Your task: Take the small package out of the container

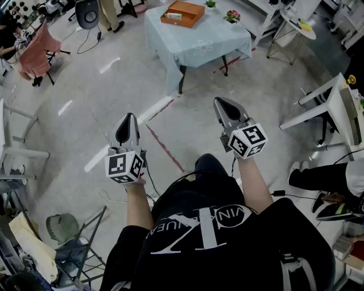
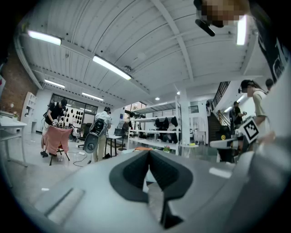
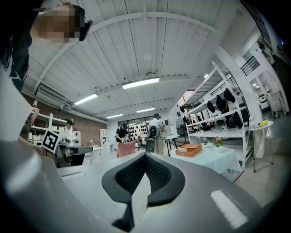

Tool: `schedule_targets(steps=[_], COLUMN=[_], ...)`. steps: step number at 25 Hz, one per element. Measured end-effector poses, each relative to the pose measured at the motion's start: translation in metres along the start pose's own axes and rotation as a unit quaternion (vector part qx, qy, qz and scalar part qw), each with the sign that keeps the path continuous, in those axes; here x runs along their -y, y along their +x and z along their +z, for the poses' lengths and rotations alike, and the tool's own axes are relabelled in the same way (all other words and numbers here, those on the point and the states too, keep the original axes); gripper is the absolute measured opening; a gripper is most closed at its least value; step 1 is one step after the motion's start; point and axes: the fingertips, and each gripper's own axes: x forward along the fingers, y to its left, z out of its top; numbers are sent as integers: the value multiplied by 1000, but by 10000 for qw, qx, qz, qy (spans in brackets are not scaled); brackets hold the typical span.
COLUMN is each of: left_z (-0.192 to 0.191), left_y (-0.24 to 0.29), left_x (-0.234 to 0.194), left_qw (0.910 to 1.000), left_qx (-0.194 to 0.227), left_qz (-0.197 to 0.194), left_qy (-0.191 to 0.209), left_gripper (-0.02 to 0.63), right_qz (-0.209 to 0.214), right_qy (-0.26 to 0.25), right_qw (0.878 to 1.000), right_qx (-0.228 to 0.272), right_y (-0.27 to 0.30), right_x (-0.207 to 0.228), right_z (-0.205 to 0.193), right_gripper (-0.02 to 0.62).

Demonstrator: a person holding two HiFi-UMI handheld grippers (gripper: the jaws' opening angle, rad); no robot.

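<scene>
An orange open box (image 1: 183, 13) sits on a table draped in a pale blue cloth (image 1: 199, 42), far ahead across the floor. A pale small packet (image 1: 173, 16) lies inside it. The right gripper view shows the same box (image 3: 191, 149) in the distance. My left gripper (image 1: 126, 120) and right gripper (image 1: 223, 103) are held level over bare floor, well short of the table. Both point toward it. In their own views the left gripper (image 2: 149, 154) and right gripper (image 3: 145, 157) each have their tips meeting, with nothing between them.
Two small flower pots (image 1: 232, 16) stand on the cloth beside the box. A chair draped in pink (image 1: 37, 45) is at far left. White tables (image 1: 341, 108) and another person's legs (image 1: 318, 176) are at right. A metal chair and fan (image 1: 61, 227) are near left.
</scene>
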Motion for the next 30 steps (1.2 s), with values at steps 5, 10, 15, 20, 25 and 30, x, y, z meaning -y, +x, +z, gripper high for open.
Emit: schedule_targets(steps=[5,10,15,20,25,30], left_z=[-2,0,3,2,3,3], left_y=[1,3,6,19,40,68], left_x=[-1,-2,0,-6,-22,-46], left_qw=[10000,10000,10000,10000,10000,9999], left_qx=[3,37,50,7,-7,-110], left_qz=[22,16,-36,-39,-3,58], left_qy=[-38,-56,-66,-63,-69,-73], left_gripper=[0,0,0,0,0,0], right_qz=[49,63,80,-35,-89,-85], right_qy=[-6,-45,-81,-68,9,85], right_qw=[10000,10000,9999,10000,10000,9999], right_qx=[5,41,21,-24,-2,-45], right_y=[3,3,3,14,41,82], right_x=[0,-2,-3,9,21,36], right_z=[0,4,7,4,7,8], right_gripper=[0,0,0,2,98,121])
